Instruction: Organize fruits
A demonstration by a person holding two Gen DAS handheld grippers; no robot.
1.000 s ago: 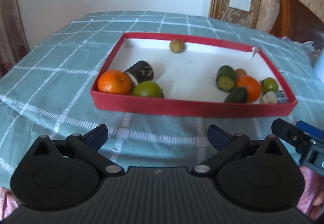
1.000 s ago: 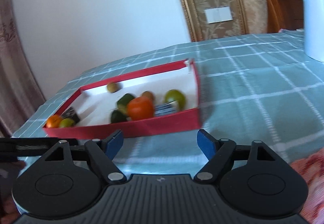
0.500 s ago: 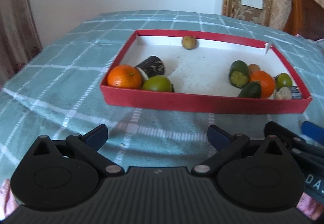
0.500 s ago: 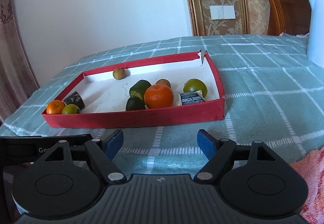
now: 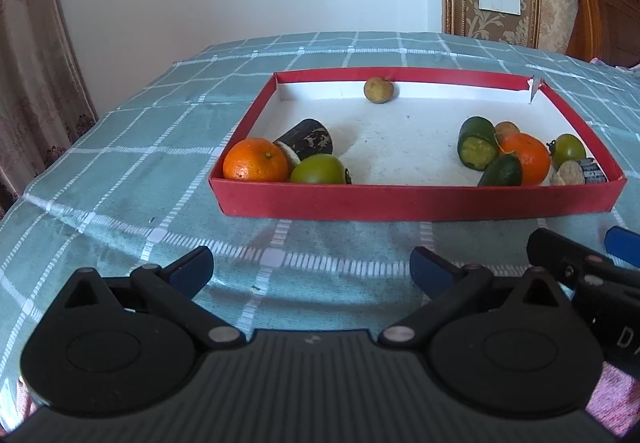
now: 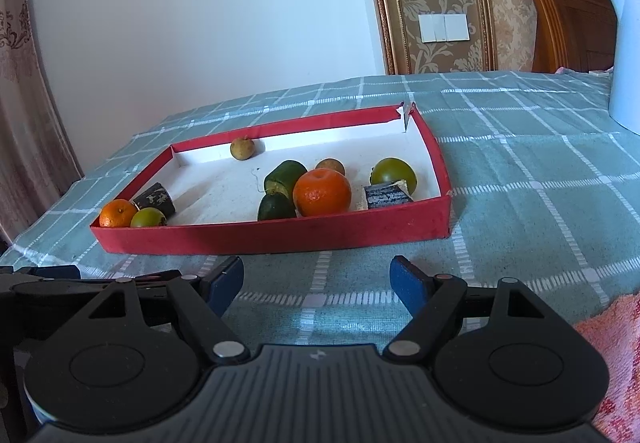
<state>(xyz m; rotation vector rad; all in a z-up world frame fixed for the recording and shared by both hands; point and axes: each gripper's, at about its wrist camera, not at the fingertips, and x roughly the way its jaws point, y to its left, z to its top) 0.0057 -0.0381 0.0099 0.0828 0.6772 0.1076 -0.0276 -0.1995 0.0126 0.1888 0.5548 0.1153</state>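
The shallow red cardboard tray (image 5: 416, 199) looks matt outside, with a white papery floor that's a bit grubby. It sits on a teal checked woven cloth (image 5: 120, 171), soft and slightly rumpled. The round orange mandarin on the left (image 5: 255, 159) has glossy, dimpled peel, and the smooth green round fruit (image 5: 318, 170) next to it shines a little. The dark cylinder-shaped chunk (image 5: 310, 135) looks rough and flaky. The left claw (image 5: 310, 270) is matt black plastic with ribbed housing, blue rubbery pads and small shiny metal pins. The wooden headboard (image 6: 568, 27) on the far right looks varnished.
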